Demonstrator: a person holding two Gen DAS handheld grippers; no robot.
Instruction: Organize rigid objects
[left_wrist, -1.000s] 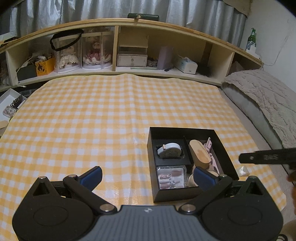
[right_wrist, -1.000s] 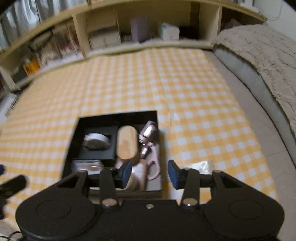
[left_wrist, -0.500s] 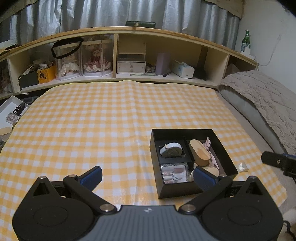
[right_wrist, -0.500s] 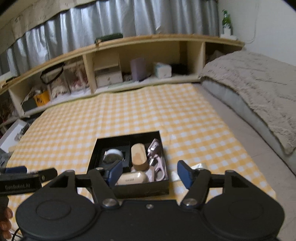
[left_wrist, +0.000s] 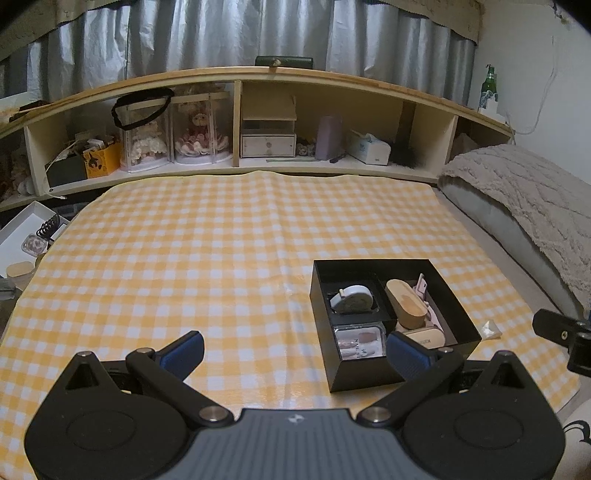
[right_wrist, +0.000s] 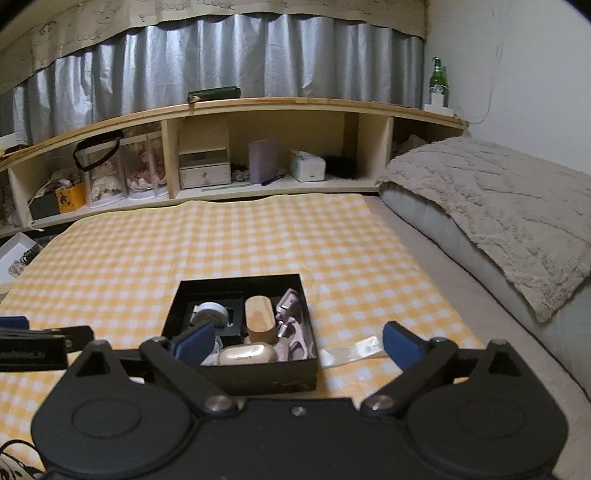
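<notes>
Both claws gape empty — left claw (left_wrist: 295, 350), right claw (right_wrist: 300, 343) — above black box (right_wrist: 258, 380).

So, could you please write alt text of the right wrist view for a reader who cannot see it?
A black box full of small items sits on a yellow checked cloth, just beyond the open right gripper. Inside are a wooden oval case, a beige case and a pale round case.
</notes>
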